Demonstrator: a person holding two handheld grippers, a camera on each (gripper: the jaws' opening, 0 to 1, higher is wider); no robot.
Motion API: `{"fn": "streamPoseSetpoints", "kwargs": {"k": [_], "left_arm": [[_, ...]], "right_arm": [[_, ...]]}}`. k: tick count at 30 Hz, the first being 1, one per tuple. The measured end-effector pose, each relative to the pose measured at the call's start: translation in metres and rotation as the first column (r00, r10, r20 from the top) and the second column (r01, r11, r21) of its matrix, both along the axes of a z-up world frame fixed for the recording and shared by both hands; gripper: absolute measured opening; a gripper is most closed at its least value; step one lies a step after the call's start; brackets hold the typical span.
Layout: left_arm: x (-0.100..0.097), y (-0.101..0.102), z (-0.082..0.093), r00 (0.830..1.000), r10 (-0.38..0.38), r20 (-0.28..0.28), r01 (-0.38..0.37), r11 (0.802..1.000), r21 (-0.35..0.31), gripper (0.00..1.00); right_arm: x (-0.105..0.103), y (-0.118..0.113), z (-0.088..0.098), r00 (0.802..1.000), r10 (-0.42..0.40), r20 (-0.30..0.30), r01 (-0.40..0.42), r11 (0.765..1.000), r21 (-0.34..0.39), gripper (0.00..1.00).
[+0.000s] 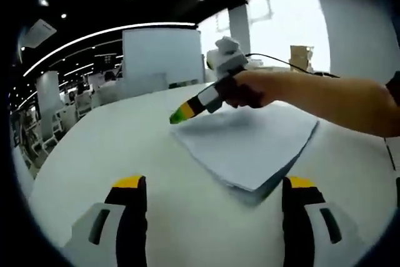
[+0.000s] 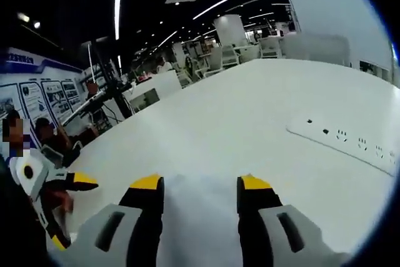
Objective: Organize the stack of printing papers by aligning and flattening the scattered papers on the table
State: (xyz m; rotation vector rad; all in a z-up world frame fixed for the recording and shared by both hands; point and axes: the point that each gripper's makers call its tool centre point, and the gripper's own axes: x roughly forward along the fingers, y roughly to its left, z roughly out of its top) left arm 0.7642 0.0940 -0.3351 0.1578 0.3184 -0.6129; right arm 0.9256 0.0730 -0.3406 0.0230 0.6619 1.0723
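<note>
On white table [image 1: 112,148], paper stack [image 1: 250,142], right gripper [image 1: 182,113] touching it

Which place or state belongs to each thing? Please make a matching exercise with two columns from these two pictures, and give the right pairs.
Things:
1. stack of papers
2. right gripper
3. power strip
4. left gripper

Places or states:
A. set flush in the table, to the right in the right gripper view
B. jaws wide apart, holding nothing
C. lies flat, sheets slightly fanned
D. held in a hand, tip over the papers' far corner

Pairs: 1-C, 2-D, 3-A, 4-B
</note>
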Motion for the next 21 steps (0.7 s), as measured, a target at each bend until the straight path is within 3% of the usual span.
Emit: {"fn": "streamPoseSetpoints", "kwargs": {"k": [7, 21], "left_arm": [[0.0, 0.004, -0.004, 1.0, 0.009, -0.008, -0.009, 1.0, 0.011, 0.91], [-0.002, 0.005, -0.003, 1.0, 0.008, 0.012, -0.008, 1.0, 0.016, 0.91]], "right_arm": [[-0.008, 0.002, 0.001, 0.998, 0.04, 0.049, -0.039, 0.999, -0.031, 0.43], [-0.032, 0.008, 0.001, 0.995, 0.1, 0.027, -0.099, 0.994, -0.05, 0.43]]}}
